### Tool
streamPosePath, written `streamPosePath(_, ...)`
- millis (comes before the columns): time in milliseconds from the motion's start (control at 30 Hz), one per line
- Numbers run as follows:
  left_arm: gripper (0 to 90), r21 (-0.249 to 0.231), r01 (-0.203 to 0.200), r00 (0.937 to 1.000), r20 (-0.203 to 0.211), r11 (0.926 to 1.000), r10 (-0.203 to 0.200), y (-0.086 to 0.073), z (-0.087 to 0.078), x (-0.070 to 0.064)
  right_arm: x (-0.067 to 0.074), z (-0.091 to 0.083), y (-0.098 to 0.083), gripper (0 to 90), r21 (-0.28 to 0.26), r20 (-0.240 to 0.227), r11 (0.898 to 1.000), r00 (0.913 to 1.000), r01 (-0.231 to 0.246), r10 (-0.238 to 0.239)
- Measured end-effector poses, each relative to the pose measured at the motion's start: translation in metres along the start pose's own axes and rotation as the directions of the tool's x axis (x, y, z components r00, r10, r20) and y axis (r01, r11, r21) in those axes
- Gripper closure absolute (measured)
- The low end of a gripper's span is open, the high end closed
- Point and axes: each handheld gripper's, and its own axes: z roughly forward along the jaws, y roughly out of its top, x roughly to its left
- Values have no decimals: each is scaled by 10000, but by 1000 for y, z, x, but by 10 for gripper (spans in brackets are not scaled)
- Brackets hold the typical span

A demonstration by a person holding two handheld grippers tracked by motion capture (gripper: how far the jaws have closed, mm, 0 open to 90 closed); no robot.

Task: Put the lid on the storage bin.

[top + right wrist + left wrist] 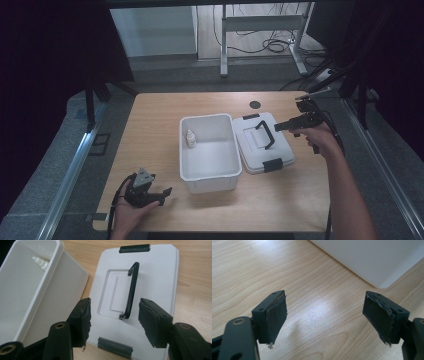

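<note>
right claw (113, 320) partly open, empty, jaws either side of lid handle (131, 291).

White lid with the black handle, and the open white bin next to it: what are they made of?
White rectangular lid: looks like moulded plastic, smooth, semi-matte, with a recessed panel. Its black handle and clips seem plastic too. Open white bin: probably the same plastic, judging by thin walls, a rolled rim and rounded corners.

left gripper (161, 194) jaws wide, right gripper (276, 127) half-open
</note>
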Motion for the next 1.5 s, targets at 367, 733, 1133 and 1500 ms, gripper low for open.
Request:
streamPosePath(367,207,92,-3,10000,-13,10000,3,0,0,0,-13,22,15,510,432,210,9987,9994,-271,262)
streamPosePath(733,217,29,-48,10000,66,10000,47,0,-1,1,-26,46,26,550,942,401,9939,9978,-568,533)
streamPosePath(1133,219,62,-40,10000,37,10000,39,0,0,2,-31,69,28,576,1583,516,9850,9968,-682,607)
streamPosePath(1500,219,169,-118,9999,72,9998,117,0,3,0,-28,82,27,611,1981,654,9785,9969,-570,449)
